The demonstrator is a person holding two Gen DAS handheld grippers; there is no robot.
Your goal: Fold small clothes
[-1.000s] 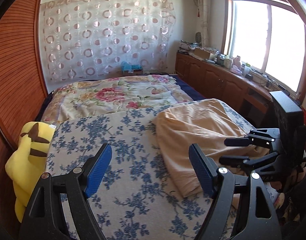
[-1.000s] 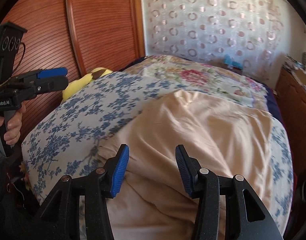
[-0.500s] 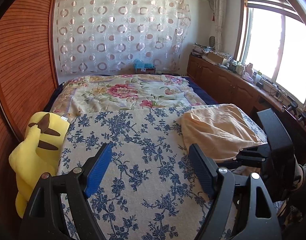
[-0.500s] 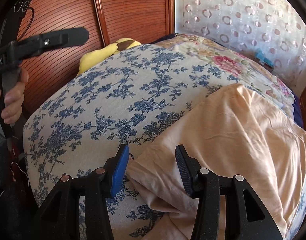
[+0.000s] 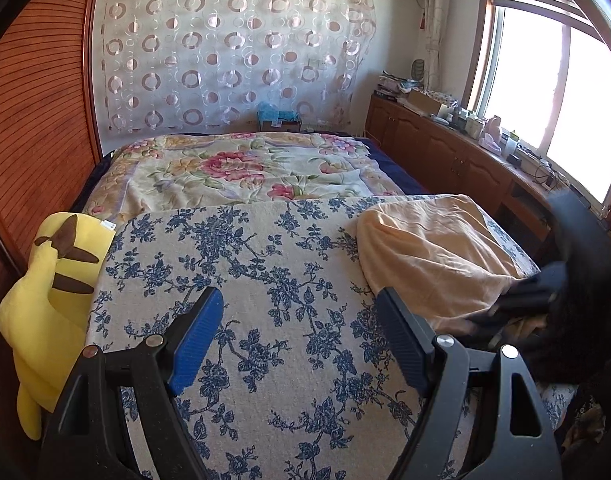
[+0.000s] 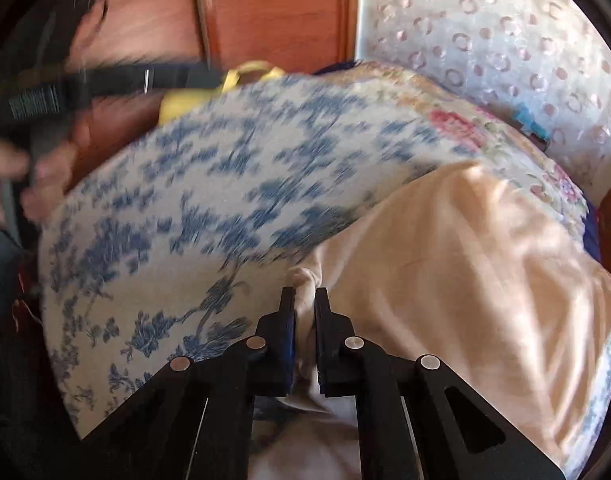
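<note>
A: Cloth (image 6: 445,280), peach-coloured, nearest of all: a bunched edge pinched between the blue pads of the right gripper (image 6: 304,296), jaws closing on it.

B: And lying where?

A: Spread over the right side of the blue-flowered cover (image 5: 265,280), rumpled, reaching toward the far edge of it. Seen from the left wrist as a soft heap (image 5: 437,256) just beyond the right-hand finger.

B: Left gripper (image 5: 301,340)?

A: Wide open above the flowered cover, nothing between the pads, only the print below. Blurred in the right wrist view (image 6: 105,84), up at the left, with a hand (image 6: 9,184) wrapped round its handle.

B: Right gripper from the left side?

A: Dark and smeared (image 5: 545,296) at the near right edge of the cloth; jaws not readable from there.

B: Farther off?

A: Yellow stuffed toy (image 5: 49,300) wedged between the cover's left edge and the ribbed wooden wall (image 5: 33,120). Beyond the cover, a quilt with pink flowers (image 5: 241,172). Then a curtain with ring patterns (image 5: 233,52) across the far wall, and a long wooden cabinet (image 5: 445,152) under the bright window (image 5: 565,92), its top crowded with small items too small to make out.
</note>
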